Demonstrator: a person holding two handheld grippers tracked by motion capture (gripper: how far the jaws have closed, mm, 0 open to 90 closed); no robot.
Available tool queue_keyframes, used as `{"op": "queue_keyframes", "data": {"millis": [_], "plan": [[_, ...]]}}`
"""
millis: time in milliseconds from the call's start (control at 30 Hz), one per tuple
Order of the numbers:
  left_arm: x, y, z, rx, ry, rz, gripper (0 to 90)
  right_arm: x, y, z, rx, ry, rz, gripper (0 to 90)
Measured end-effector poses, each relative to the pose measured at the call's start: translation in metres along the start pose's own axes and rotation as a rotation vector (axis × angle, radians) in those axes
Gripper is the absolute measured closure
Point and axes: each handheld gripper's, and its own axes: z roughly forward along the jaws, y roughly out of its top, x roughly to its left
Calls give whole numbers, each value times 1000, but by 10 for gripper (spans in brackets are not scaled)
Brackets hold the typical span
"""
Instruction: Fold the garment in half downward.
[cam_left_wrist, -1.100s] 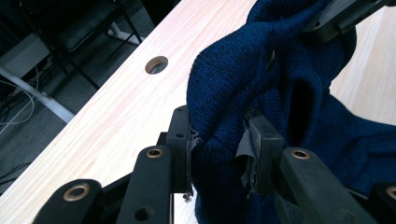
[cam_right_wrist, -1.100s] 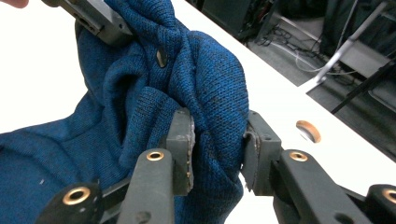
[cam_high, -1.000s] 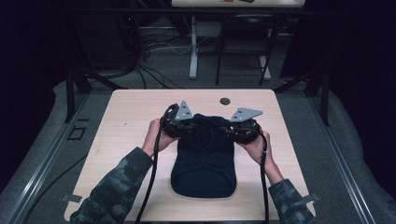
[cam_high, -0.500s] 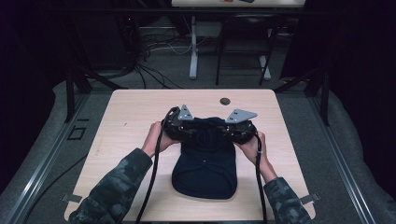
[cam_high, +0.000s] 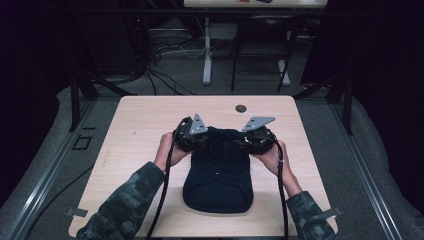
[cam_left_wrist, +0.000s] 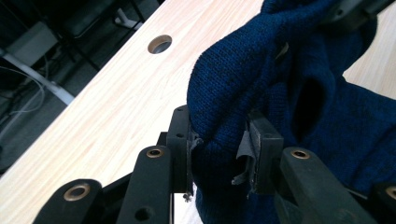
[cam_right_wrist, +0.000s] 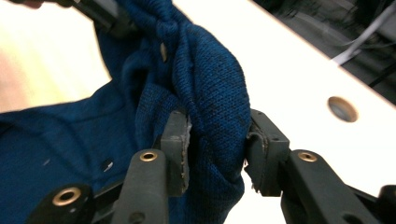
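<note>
A light wooden table (cam_high: 135, 150) with a round hole (cam_high: 241, 108) near its far edge stands on grey floor (cam_high: 365, 150). Beyond the table, cables (cam_high: 165, 55) trail around a white desk leg (cam_high: 207, 50). Dark frame legs (cam_high: 75, 95) rise left of the table; surroundings are dim

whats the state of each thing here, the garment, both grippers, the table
blue knit garment: folded on the table, far end bunched and pinched at both sides
left gripper: jaws clamped on the bunched knit
right gripper: jaws clamped on the bunched knit
table: bare wood, round hole at far edge
</note>
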Motion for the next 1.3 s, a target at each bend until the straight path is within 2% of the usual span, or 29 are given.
{"op": "queue_keyframes", "data": {"millis": [33,200,333,433,467,600,700,933,1133,1300], "plan": [[0,0,0,-4,5,6,670,0,0,-1,2,0,-4,591],[-1,-1,1,-15,4,-5,669,-2,-1,1,26,32,39,547],[-5,-2,-3,-21,32,34,668,-4,-4,-5,8,39,60,524],[-7,-3,-3,-24,40,44,666,-5,-6,-7,17,46,72,506],[-8,-4,-3,-26,37,36,666,-5,-7,-8,25,50,66,522],[-7,-5,-4,-28,28,29,665,-3,-8,-9,0,34,46,608],[-7,-5,-5,-25,23,23,655,0,-8,-10,-3,25,29,628],[-7,-7,-7,-3,7,12,612,6,-9,-10,0,12,0,631],[-10,-8,-7,3,23,39,613,9,-10,-9,19,4,-20,600],[-13,-9,-8,-7,27,48,611,9,-12,-12,7,7,-24,604]]}}
